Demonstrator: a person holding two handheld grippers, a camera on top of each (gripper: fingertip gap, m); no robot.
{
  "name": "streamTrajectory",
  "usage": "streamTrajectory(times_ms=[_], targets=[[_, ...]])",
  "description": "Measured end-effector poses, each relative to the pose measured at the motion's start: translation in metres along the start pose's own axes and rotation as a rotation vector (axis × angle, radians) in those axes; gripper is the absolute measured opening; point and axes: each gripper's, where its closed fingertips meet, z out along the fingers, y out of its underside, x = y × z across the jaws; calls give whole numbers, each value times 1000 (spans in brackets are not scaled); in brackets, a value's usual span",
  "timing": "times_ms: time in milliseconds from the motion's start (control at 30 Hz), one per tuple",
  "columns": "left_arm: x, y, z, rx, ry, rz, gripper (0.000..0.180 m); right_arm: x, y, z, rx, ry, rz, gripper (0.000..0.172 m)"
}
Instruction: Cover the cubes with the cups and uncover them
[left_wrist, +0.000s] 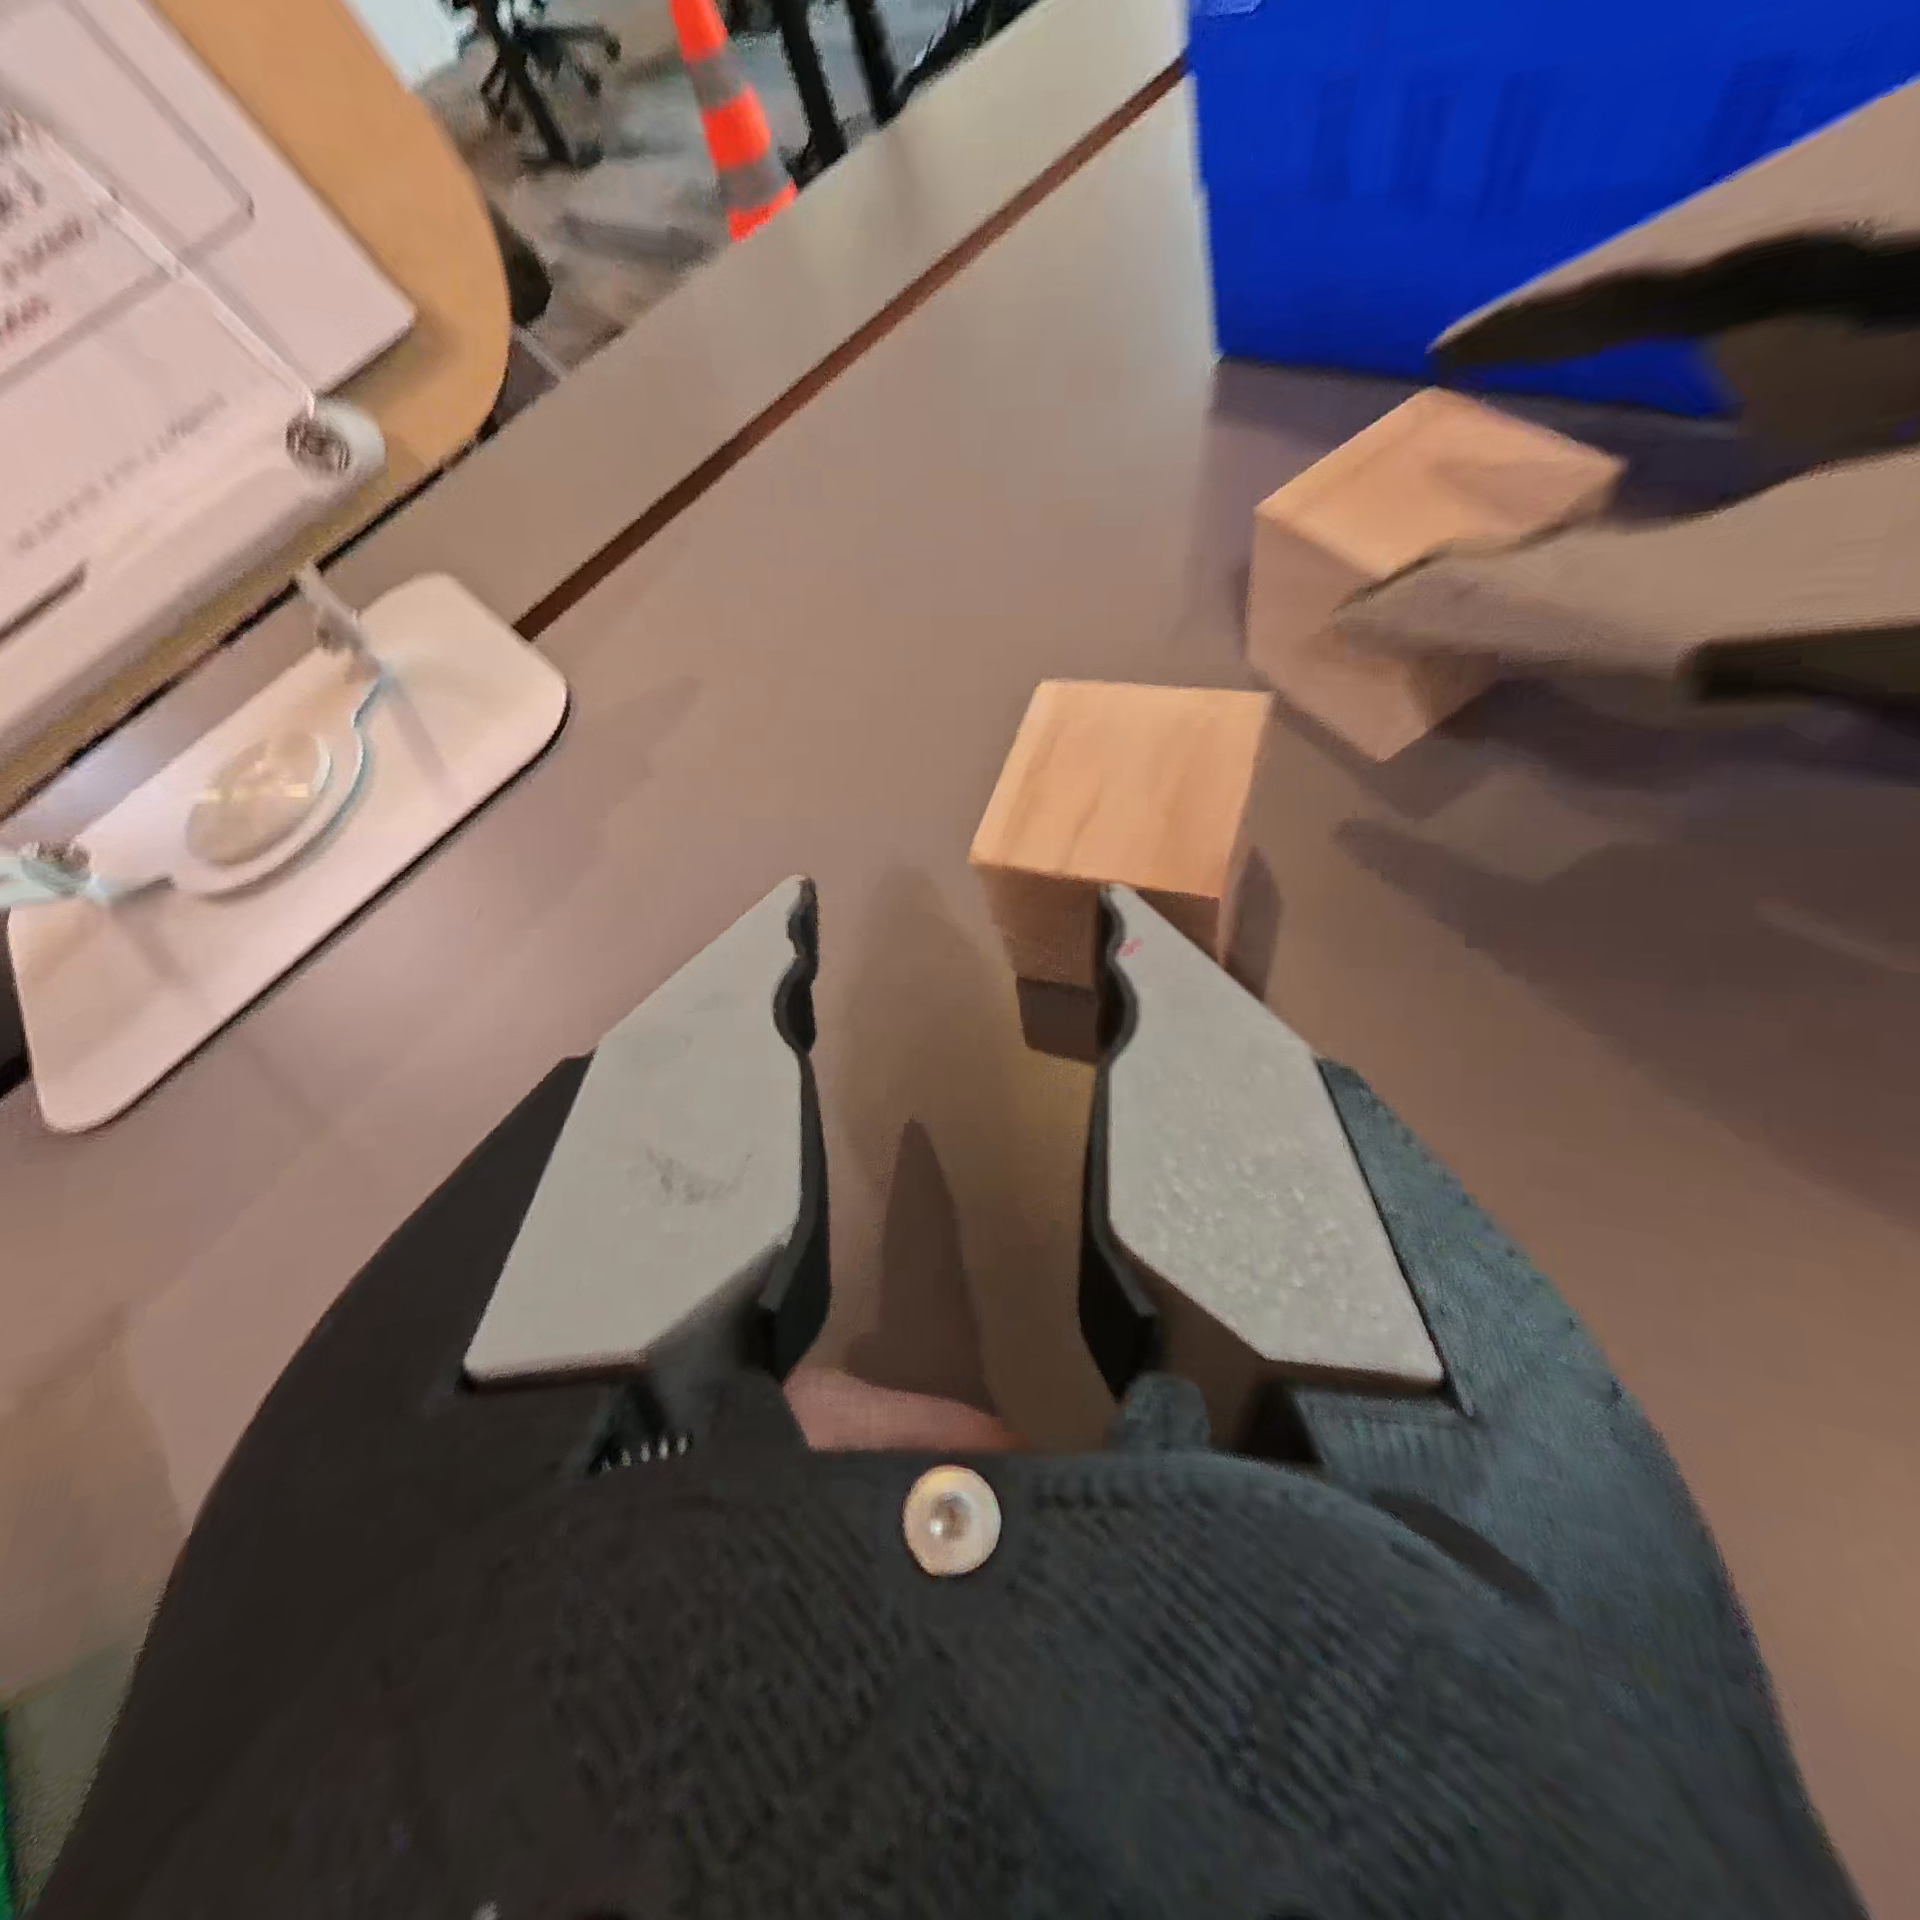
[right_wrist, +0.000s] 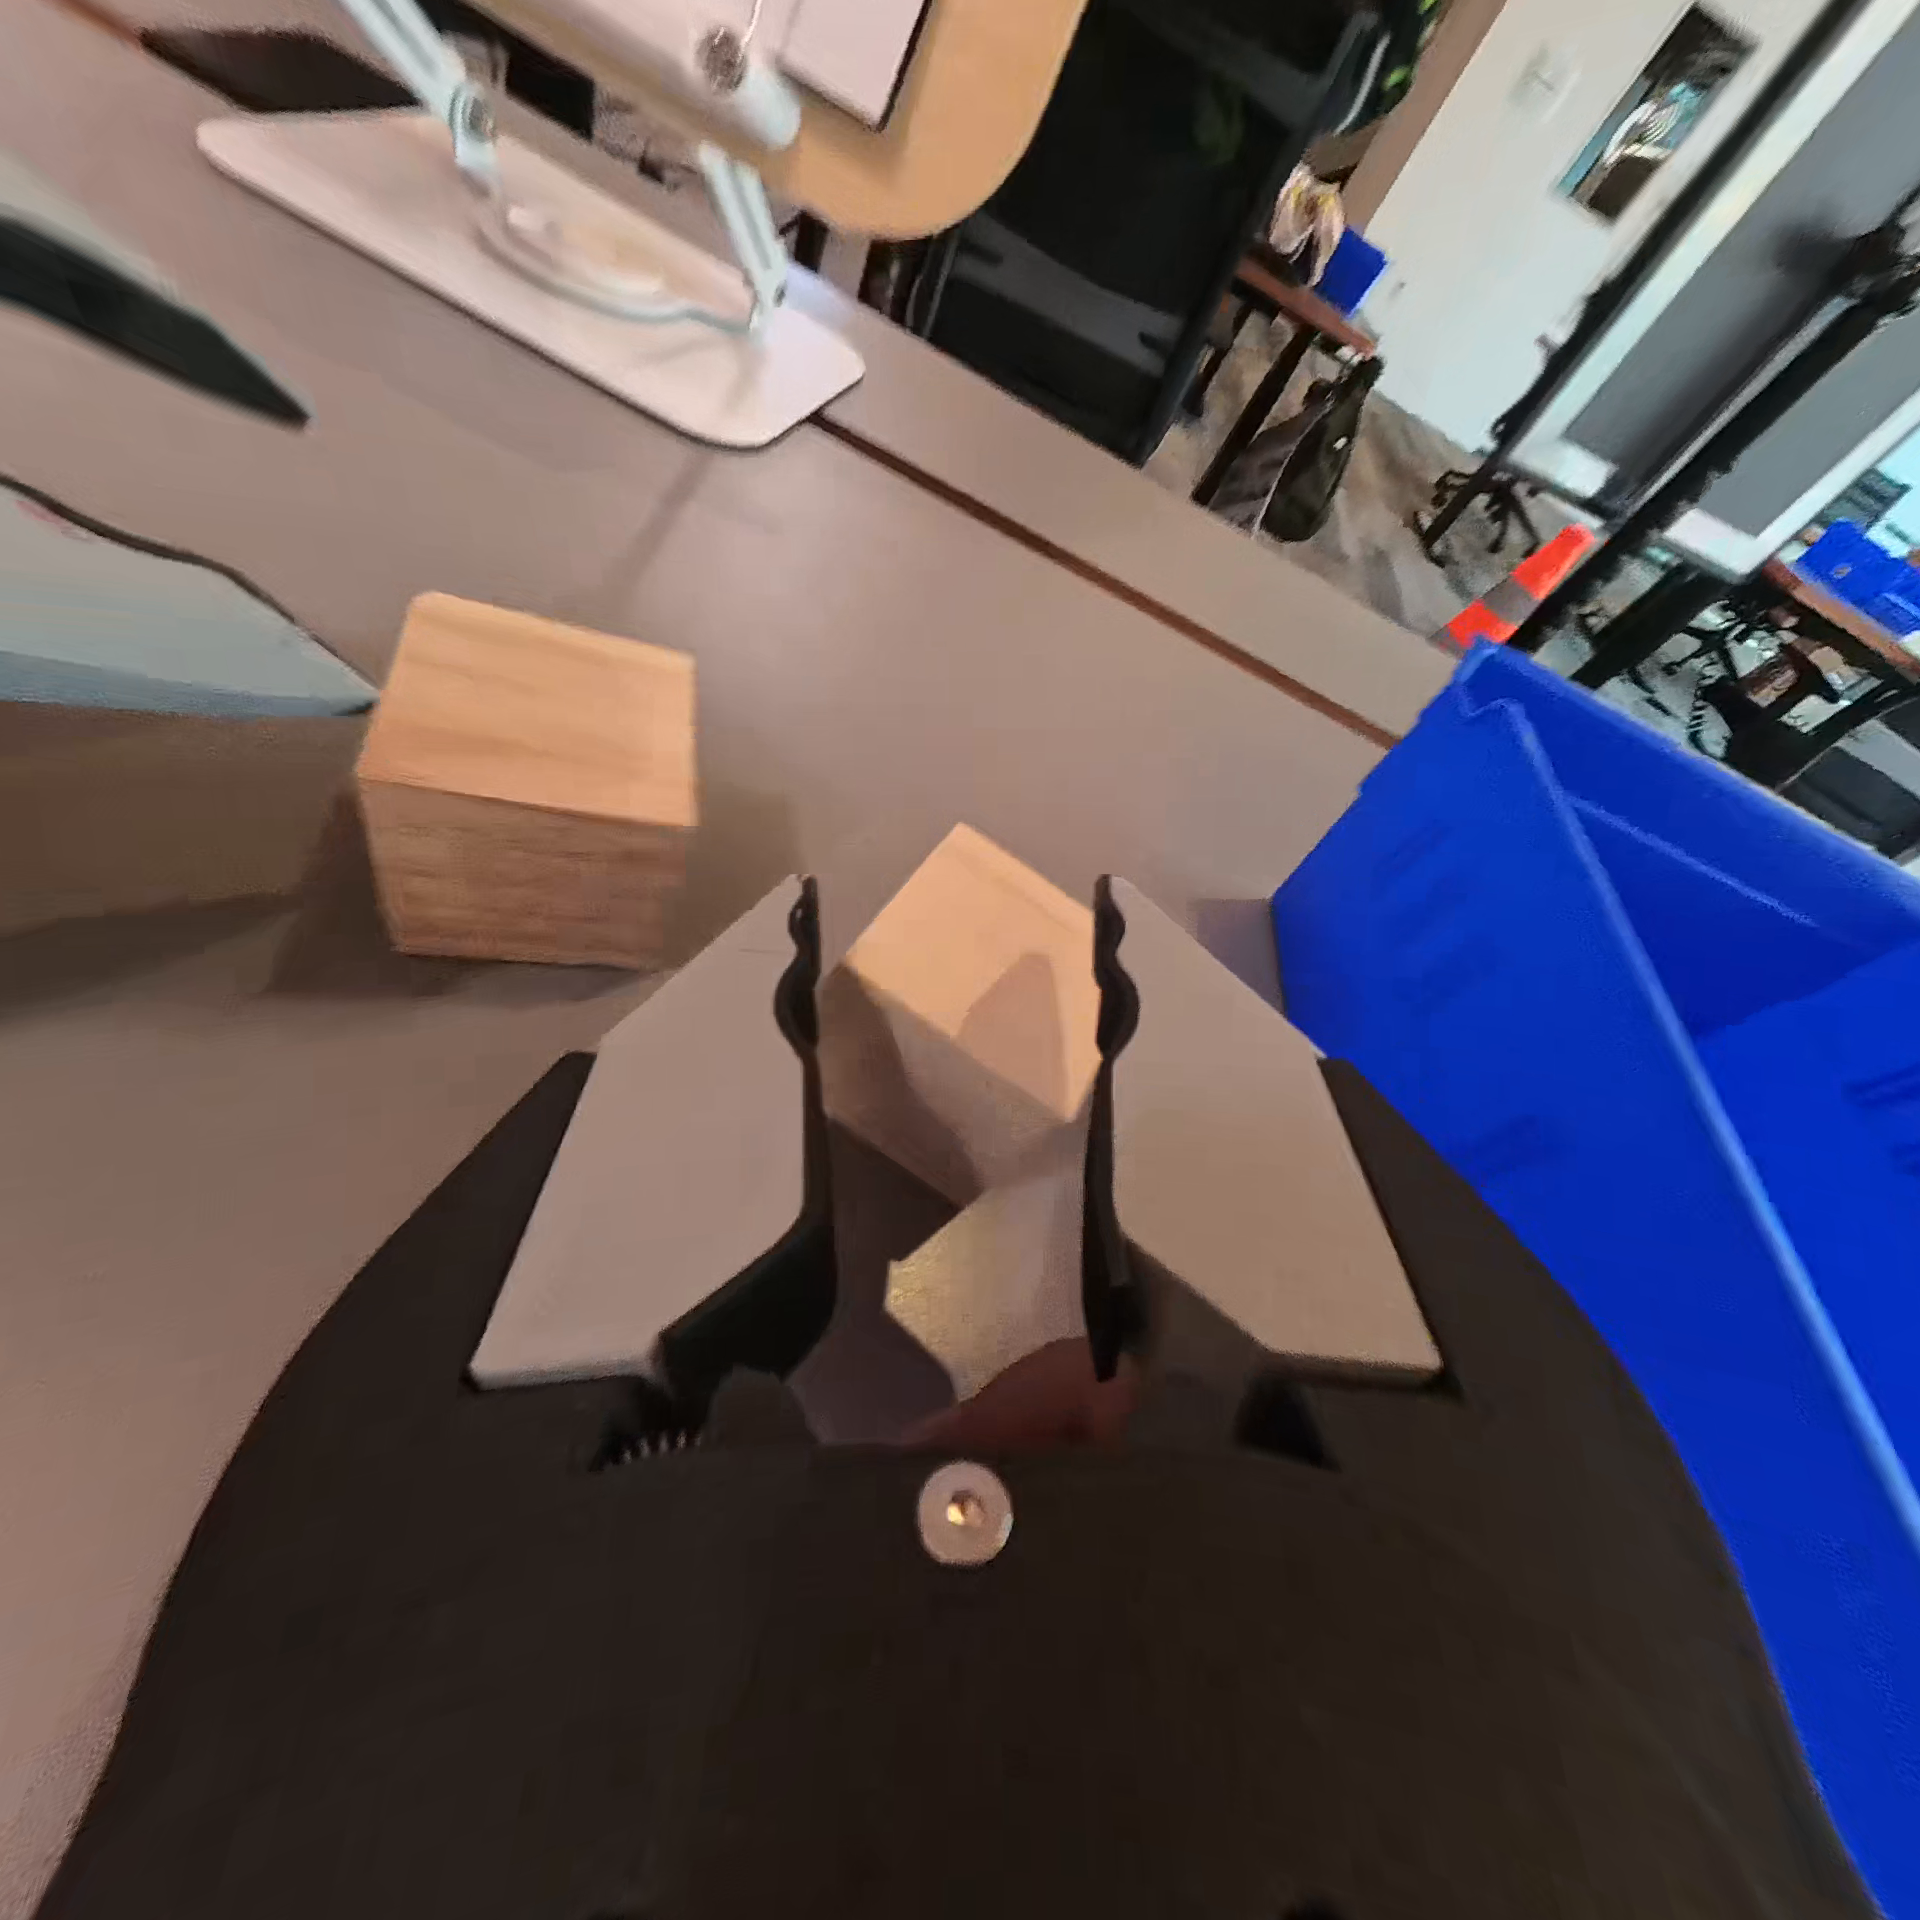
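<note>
Your left gripper (left_wrist: 956, 935) has its jaws wide apart, and only bare table (left_wrist: 935, 540) shows in the gap between them. The near wooden cube (left_wrist: 1127, 790) sits on the table just past the tips and a bit to the right. The right fingertip (left_wrist: 1127, 940) covers part of the cube's near face, so you cannot tell if it touches the wood. The cube is not inside the jaws.

The far wooden cube (left_wrist: 1423, 530) is farther off and to the right, close to the first one. Your right gripper (left_wrist: 1558, 488) is around it, but that part is very blurry.

From your right gripper's (right_wrist: 956, 935) own view, the jaws are wide apart too. The far wooden cube (right_wrist: 966, 997) sits between the two fingers, turned so one corner points away from you. It fills most of the gap. Its right side reaches up to the right finger (right_wrist: 1195, 1039). A thin dark gap seems to show by the left finger (right_wrist: 717, 1039). You cannot tell if the pads are pressing on it.

The near wooden cube (right_wrist: 540, 769) rests on the table to the left, well clear of these jaws. A blue bin (right_wrist: 1610, 987) stands just to the right of the gripper. A white stand (right_wrist: 582, 281) is far off to the left.
</note>
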Motion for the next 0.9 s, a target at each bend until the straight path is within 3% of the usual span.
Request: streamTrajectory(times_ms=[67, 267, 433, 500, 633, 800, 900], targets=[[16, -12, -3, 45, 46, 32, 67, -6, 3, 3, -29, -7, -37, 57], [42, -24, -5, 69, 87, 128, 67, -1, 12, 4, -73, 36, -82, 52], [45, 2, 16, -64, 48, 210, 60, 4, 20, -2, -112, 34, -60, 52], [41, 3, 16, -37, 22, 260, 55, 7, 23, -5, -125, 31, -45, 52], [33, 8, 4, -19, 79, 240, 48, 4, 22, -8, -123, -33, 1, 62], [13, 15, -8, -18, 85, 180, 52, -13, -5, -21, 23, -126, 20, 61], [-16, 17, -5, -48, -50, 85, 48, -16, -10, -23, 45, -131, 12, 60]])
